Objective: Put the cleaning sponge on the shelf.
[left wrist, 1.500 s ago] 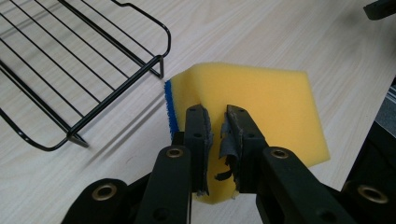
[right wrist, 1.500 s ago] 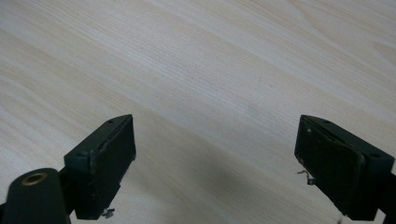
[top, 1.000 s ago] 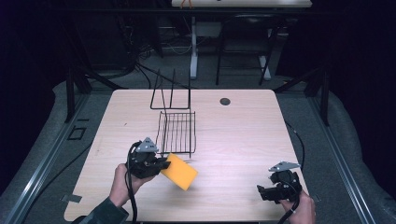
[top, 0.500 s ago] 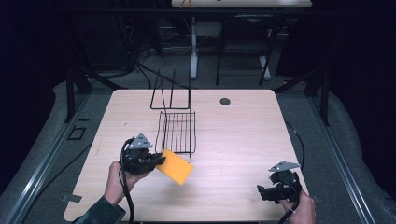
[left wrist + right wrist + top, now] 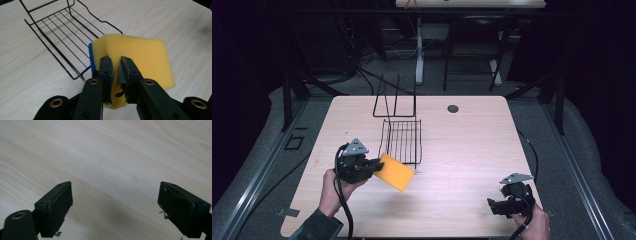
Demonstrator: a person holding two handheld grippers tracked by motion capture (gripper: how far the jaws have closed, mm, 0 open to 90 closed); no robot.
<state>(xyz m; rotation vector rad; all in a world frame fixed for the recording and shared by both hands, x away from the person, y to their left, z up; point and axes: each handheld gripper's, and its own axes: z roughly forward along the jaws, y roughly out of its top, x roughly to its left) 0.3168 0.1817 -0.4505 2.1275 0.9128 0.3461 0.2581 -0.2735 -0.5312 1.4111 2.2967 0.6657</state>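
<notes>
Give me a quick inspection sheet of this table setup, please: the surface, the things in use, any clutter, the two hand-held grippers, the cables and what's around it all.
Surface: pale wooden table, with a small dark round spot near its far edge.
Job's things: yellow sponge with a blue face, held close to the near end of the black wire rack; the rack sits left of the table's middle.
Clutter: nothing seen.
Grippers: left gripper pinches the sponge's edge; right gripper is open above bare wood at the near right corner.
Cables: a black cable trails from the left gripper; another runs along the right edge.
Surroundings: dark room, grey floor, metal frames and table legs behind.
</notes>
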